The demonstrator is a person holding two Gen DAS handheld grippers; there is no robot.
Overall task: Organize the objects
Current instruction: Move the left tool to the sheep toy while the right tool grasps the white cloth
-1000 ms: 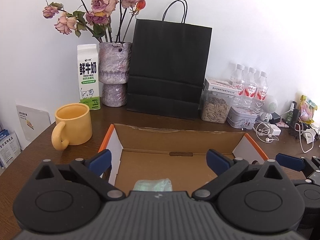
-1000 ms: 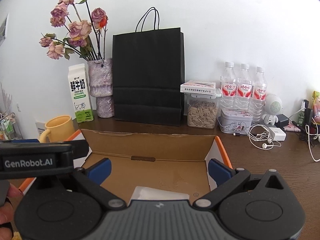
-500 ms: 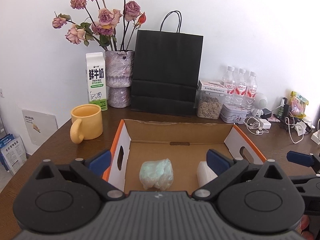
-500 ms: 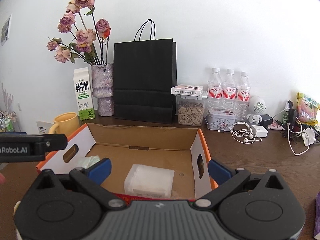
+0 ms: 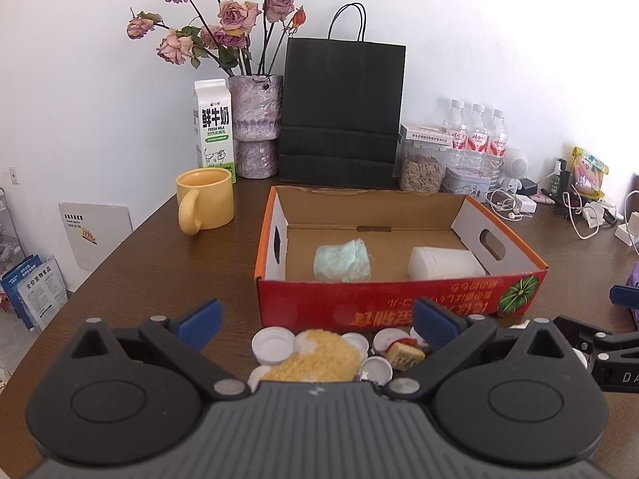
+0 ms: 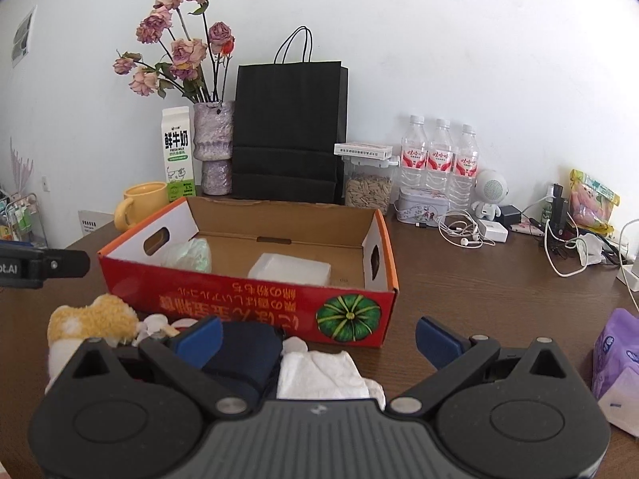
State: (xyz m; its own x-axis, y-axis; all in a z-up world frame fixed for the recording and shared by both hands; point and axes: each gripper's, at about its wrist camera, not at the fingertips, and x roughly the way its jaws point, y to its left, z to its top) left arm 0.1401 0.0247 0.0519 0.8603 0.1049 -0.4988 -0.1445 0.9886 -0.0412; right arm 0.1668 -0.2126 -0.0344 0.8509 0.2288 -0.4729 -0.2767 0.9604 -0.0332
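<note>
A red cardboard box (image 5: 399,303) (image 6: 247,303) stands open on the brown table. Inside lie a pale green packet (image 5: 341,260) (image 6: 191,253) and a white plastic container (image 5: 443,263) (image 6: 291,268). In front of the box lie several white bottle caps (image 5: 273,345), a yellow fluffy thing (image 5: 315,359) (image 6: 94,319), a small printed cube (image 5: 405,355), a dark blue cloth (image 6: 247,353) and a white cloth (image 6: 323,373). My left gripper (image 5: 315,321) is open and empty above the caps. My right gripper (image 6: 317,335) is open and empty above the cloths.
At the back stand a yellow mug (image 5: 205,201), a milk carton (image 5: 213,129), a vase of dried roses (image 5: 255,135), a black paper bag (image 5: 341,111), a seed jar (image 5: 421,165), three water bottles (image 6: 437,159) and cables (image 6: 467,231). A purple tissue pack (image 6: 617,359) lies at right.
Both grippers have pulled back from over the box toward the table's near side. The box front and the small objects before it have come into view.
</note>
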